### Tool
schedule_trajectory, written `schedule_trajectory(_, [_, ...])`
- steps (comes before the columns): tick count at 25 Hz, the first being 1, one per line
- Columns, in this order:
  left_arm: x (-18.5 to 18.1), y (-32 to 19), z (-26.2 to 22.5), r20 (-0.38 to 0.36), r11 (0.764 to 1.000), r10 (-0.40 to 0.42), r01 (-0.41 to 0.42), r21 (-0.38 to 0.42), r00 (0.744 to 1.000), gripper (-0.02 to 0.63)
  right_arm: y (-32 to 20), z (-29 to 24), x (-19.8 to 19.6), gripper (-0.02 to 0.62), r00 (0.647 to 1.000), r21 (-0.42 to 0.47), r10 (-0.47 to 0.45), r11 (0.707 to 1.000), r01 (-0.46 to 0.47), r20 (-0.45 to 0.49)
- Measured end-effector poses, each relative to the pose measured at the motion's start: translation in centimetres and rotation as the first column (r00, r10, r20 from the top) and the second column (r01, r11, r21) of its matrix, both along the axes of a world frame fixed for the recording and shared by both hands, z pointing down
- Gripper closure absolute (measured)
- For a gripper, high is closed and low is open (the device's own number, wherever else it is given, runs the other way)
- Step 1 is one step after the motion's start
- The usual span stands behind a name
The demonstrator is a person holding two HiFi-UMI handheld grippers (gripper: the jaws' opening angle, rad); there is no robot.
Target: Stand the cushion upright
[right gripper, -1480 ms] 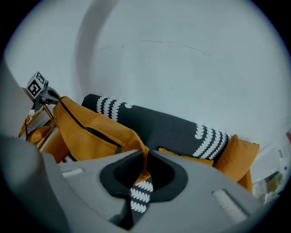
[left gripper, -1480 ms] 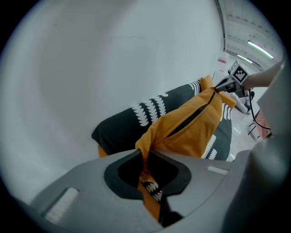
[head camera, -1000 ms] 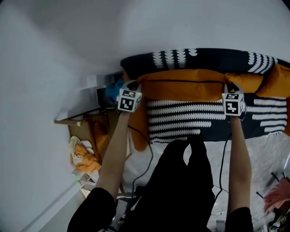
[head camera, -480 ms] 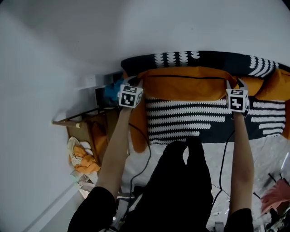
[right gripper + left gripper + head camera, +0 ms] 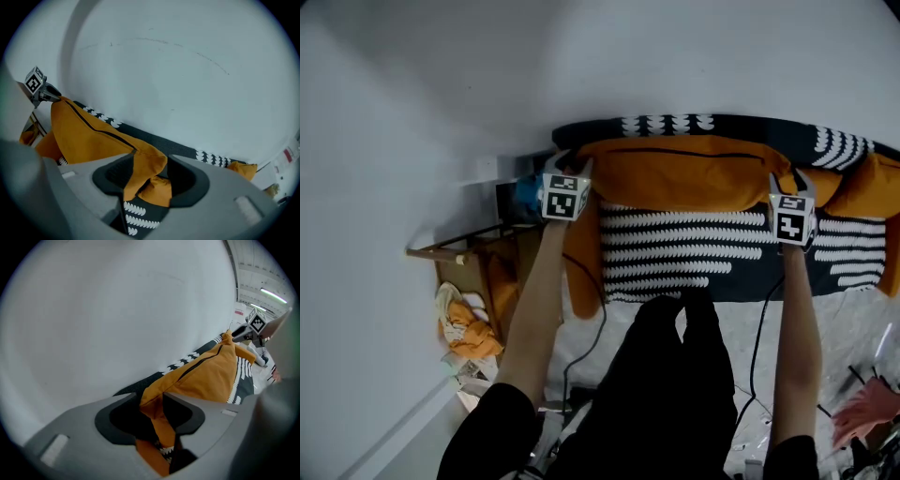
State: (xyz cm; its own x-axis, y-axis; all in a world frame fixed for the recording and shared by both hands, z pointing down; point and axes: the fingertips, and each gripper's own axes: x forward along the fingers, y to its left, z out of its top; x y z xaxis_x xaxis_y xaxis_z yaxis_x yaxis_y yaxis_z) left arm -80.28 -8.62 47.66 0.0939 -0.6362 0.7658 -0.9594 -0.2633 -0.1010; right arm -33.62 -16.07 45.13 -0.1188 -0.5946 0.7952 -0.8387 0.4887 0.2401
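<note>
A long orange cushion (image 5: pixel 675 173) with a black zip line stands on its long edge against the white wall, on a black cover with white scallop stripes (image 5: pixel 675 248). My left gripper (image 5: pixel 572 167) is at its left end and my right gripper (image 5: pixel 786 185) at its right end. In the left gripper view the cushion's corner (image 5: pixel 157 397) lies loosely between the opening jaws of the left gripper (image 5: pixel 152 401). In the right gripper view the other corner (image 5: pixel 145 164) hangs between the opening jaws of the right gripper (image 5: pixel 150 161), not pinched.
A second orange cushion (image 5: pixel 872 187) lies at the far right on the cover. A wooden side table (image 5: pixel 478 251) stands left of the bed, with orange and white cloth (image 5: pixel 469 333) below it. Cables trail down by the person's dark legs (image 5: pixel 675 375).
The cushion's top edge has come up nearer the wall and the cushion looks taller. Both grippers stayed at its ends and shifted slightly with it.
</note>
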Motion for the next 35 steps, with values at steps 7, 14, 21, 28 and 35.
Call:
schedule_trajectory(7, [0.2,1.0,-1.3,0.028,1.000,0.014,-0.014,0.022,1.000,0.397,1.0,-1.1,-0.2,0.365,1.000,0.022,-0.016,1.000,0.016,0.008])
schedule_trajectory(14, [1.6,3.7,-4.6,0.069,0.996,0.025,-0.031,0.080,0.997,0.380,3.4,-3.4,0.7,0.365,0.998,0.061,-0.010,0.998,0.007,0.054])
schedule_trajectory(21, [6.5,8.4,-8.3,0.050,0.992,0.015,-0.022,0.124,0.999,0.377,8.1,-5.9,2.3,0.365,0.991,0.084,-0.056,0.995,0.046,0.124])
schedule_trajectory(28, [15.4,14.0,-11.6,0.005,0.984,0.031,-0.031,0.173,1.000,0.377,14.7,-8.2,5.1,0.366,0.973,0.107,-0.110,0.990,0.090,0.203])
schedule_trajectory(35, [27.8,19.7,-12.9,-0.041,0.975,0.111,-0.101,0.196,0.993,0.377,22.7,-10.4,9.8,0.367,0.958,0.144,-0.161,0.981,0.130,0.236])
